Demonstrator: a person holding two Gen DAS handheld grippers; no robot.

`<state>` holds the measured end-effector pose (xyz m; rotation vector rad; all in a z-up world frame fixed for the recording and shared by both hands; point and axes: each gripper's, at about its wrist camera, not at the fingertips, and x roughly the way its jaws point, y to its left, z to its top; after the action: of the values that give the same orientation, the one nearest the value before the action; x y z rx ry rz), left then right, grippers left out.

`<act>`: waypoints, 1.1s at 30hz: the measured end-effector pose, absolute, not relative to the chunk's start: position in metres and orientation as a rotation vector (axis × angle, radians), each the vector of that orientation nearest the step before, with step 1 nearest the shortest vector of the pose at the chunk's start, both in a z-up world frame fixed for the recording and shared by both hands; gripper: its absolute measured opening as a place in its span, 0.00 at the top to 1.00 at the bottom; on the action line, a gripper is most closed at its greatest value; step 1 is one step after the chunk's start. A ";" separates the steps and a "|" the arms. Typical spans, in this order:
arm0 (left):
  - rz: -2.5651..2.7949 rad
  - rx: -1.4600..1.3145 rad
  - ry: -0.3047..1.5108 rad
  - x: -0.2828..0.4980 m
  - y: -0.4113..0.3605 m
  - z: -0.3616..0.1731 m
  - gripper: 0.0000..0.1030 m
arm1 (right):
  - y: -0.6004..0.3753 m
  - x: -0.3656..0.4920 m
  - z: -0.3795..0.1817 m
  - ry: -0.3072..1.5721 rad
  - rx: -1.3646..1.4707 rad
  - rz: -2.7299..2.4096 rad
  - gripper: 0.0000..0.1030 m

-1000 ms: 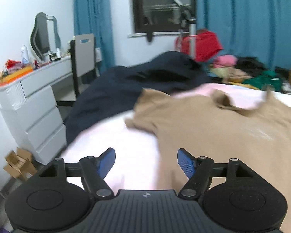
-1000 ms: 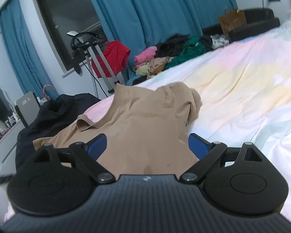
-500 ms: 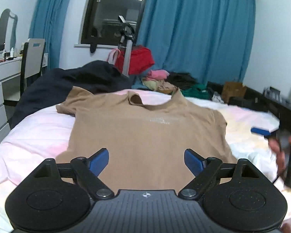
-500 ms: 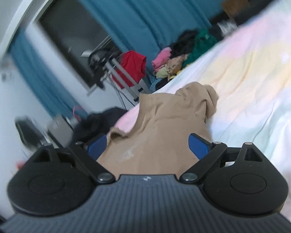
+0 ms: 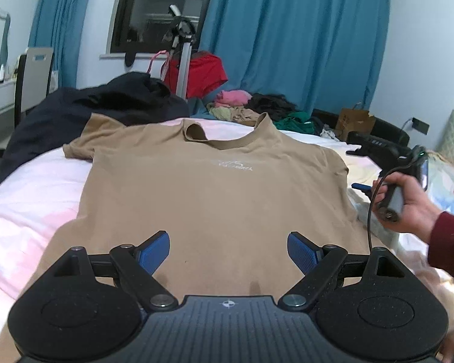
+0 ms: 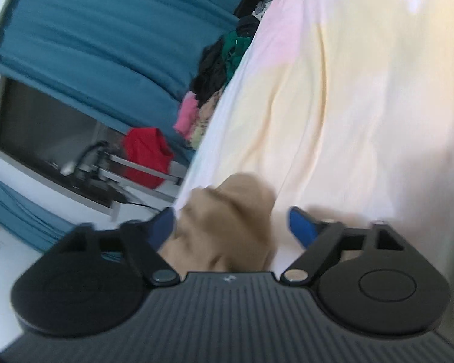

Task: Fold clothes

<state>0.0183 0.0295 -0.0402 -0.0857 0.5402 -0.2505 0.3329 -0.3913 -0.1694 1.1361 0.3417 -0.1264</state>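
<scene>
A tan T-shirt [image 5: 208, 193] lies flat on the bed [image 5: 30, 199], collar at the far end. The left tool [image 5: 228, 249] hovers released over its near hem. The right tool [image 6: 231, 227] is closing around the right sleeve, not yet gripping.

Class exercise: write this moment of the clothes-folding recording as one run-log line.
stage: pre-fold | garment: tan cotton T-shirt flat on pastel bedsheet | left claw: open above hem | right claw: closing around sleeve, not gripping
</scene>
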 end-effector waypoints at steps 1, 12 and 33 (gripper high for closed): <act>-0.243 -0.096 0.545 0.022 0.030 -0.042 0.16 | -0.393 0.342 -0.173 0.341 1.124 -0.134 0.27; -0.179 -0.161 0.552 0.050 0.045 -0.053 0.16 | -0.367 0.360 -0.150 0.285 0.895 -0.180 0.93; -0.133 -0.183 0.538 0.031 0.047 -0.042 0.16 | -0.404 0.285 -0.151 0.378 0.979 -0.145 0.10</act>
<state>0.0312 0.0470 -0.0424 -0.1832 0.5376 -0.1329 0.2849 -0.4045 -0.1510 0.9787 0.3780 -0.1446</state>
